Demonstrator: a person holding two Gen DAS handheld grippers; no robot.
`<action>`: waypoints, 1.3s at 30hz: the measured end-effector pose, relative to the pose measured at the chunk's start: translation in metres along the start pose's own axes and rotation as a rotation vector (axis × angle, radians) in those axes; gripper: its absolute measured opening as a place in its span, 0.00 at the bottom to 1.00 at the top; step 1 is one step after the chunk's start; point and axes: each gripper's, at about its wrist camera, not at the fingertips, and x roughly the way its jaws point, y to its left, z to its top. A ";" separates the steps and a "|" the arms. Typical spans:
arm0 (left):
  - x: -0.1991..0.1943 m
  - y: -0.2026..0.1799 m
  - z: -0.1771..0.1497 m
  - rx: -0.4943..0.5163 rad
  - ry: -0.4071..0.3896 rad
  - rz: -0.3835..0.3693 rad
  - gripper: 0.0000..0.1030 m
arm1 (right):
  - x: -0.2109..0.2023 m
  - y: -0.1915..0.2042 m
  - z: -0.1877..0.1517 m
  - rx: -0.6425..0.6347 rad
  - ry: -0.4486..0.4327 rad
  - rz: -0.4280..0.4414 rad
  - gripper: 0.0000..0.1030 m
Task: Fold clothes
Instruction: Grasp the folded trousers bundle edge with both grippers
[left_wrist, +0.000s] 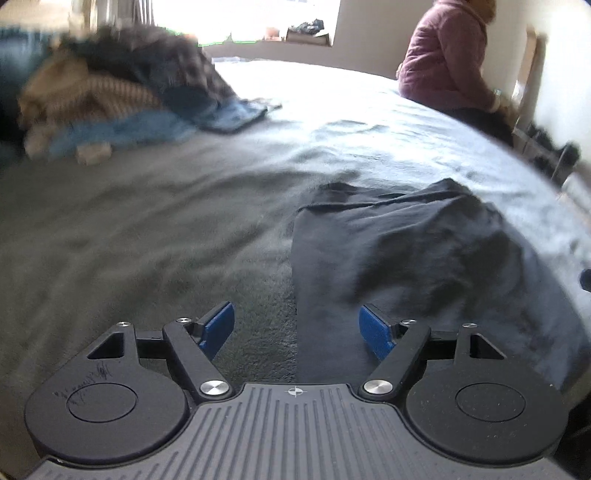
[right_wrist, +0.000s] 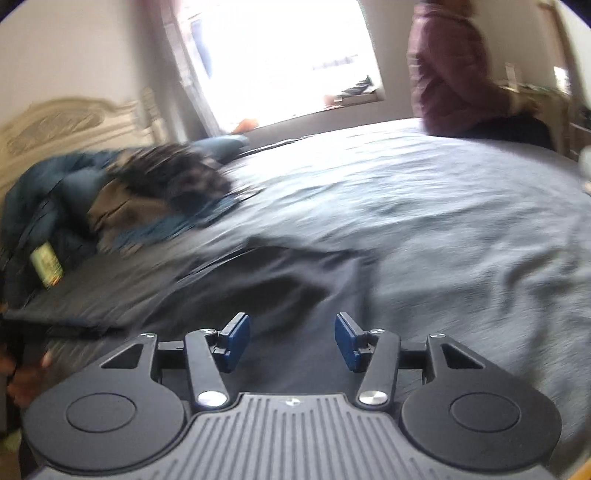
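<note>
Left wrist view: the left gripper (left_wrist: 297, 326), jaws spread and empty, hovers at the near left edge of a dark navy rumpled cloth garment (left_wrist: 399, 254), which runs away far-right across the grey bedspread (left_wrist: 147, 229); a heap of mixed clothes (left_wrist: 110, 92) lies far left.

Right wrist view: the right gripper (right_wrist: 292, 341), also spread and empty, sits over the same garment (right_wrist: 221, 280), which stretches left; a person in a mauve jacket (right_wrist: 450, 74) sits far right, well clear.

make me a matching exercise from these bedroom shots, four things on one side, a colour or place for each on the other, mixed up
Things
1. dark garment
2. pile of clothes
3. seated person's jacket
4. pads of the left hand-held gripper

Descriptions
A. pink-purple, at the bed's far edge
B. blue, spread apart with nothing between
C. heaped at the far left of the bed
D. laid out on the grey bedcover just ahead of the hand-held grippers

Pairs: 1-D, 2-C, 3-A, 4-B
</note>
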 end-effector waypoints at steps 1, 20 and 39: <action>0.004 0.005 0.001 -0.024 0.009 -0.038 0.73 | 0.004 -0.012 0.004 0.043 0.009 -0.003 0.53; 0.080 0.035 0.046 -0.224 0.108 -0.409 0.72 | 0.134 -0.109 0.035 0.547 0.311 0.382 0.64; 0.123 0.021 0.065 -0.222 0.129 -0.672 0.66 | 0.196 -0.076 0.048 0.509 0.409 0.651 0.55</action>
